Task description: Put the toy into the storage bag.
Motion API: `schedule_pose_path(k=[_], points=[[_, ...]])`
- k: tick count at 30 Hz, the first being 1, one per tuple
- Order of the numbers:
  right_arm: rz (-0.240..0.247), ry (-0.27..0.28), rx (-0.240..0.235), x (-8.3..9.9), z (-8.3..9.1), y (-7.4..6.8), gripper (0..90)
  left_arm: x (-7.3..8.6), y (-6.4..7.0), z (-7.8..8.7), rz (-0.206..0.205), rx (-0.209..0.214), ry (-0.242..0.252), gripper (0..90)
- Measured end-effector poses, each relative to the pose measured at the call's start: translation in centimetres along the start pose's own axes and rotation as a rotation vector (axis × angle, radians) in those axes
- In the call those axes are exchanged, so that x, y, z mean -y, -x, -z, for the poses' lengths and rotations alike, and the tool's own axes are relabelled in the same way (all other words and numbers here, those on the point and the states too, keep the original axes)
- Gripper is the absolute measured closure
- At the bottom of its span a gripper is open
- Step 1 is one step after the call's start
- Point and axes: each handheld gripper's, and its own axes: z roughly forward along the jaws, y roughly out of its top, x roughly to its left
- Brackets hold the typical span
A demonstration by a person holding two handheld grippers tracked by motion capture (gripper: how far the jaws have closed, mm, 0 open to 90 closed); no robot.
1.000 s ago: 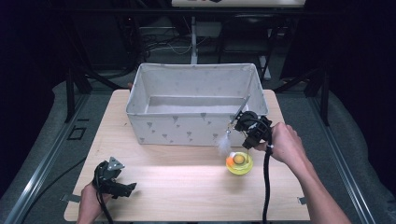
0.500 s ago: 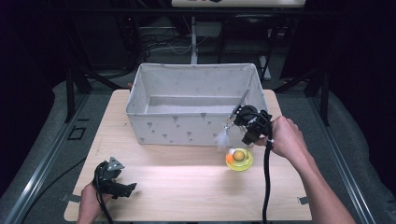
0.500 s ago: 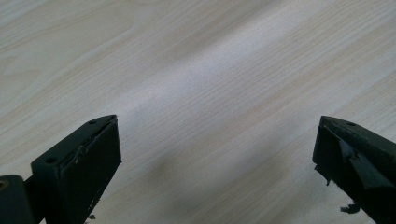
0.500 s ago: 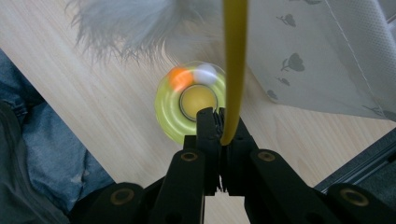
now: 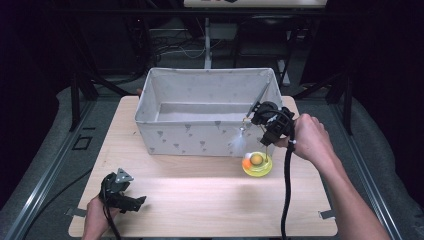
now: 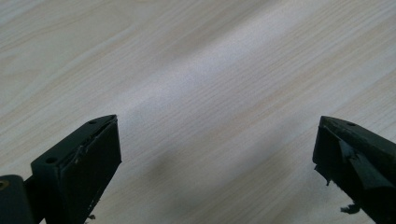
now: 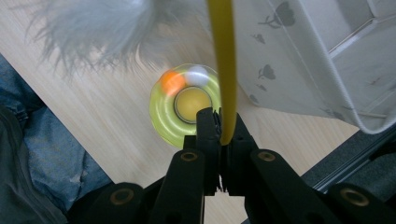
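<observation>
Feather wand toy (image 5: 248, 134) | pinched by its thin yellow stem (image 7: 223, 70) in your right gripper (image 5: 263, 122), hanging beside the fabric bin (image 5: 200, 140) near the desk's right edge, over its yellow base (image 5: 257, 164) | light, floppy; grip the stem, not the fluff | left gripper (image 5: 120, 192) spread, idle at the front-left corner.

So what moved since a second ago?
The right gripper, shut on the thin yellow wand with a white feather, rose toward the grey fabric box. The yellow-green round toy and the open left gripper stayed put.
</observation>
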Motion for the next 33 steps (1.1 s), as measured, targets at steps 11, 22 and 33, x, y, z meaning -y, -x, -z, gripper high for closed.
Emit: schedule_pose_path(k=[11,22,33], points=[[0.014,0.009,0.023,-0.5,2.2,0.3,87.5,-0.1,0.1,0.0,-0.008,-0.016,0.002,2.0],[-0.005,0.038,0.032,-1.0,3.7,0.5,87.5,-0.2,0.2,-0.2,-0.039,-0.048,-0.028,3.2],[0.010,0.039,0.051,-1.6,5.3,0.6,87.5,-0.2,0.1,-0.1,-0.035,-0.051,-0.023,3.2]])
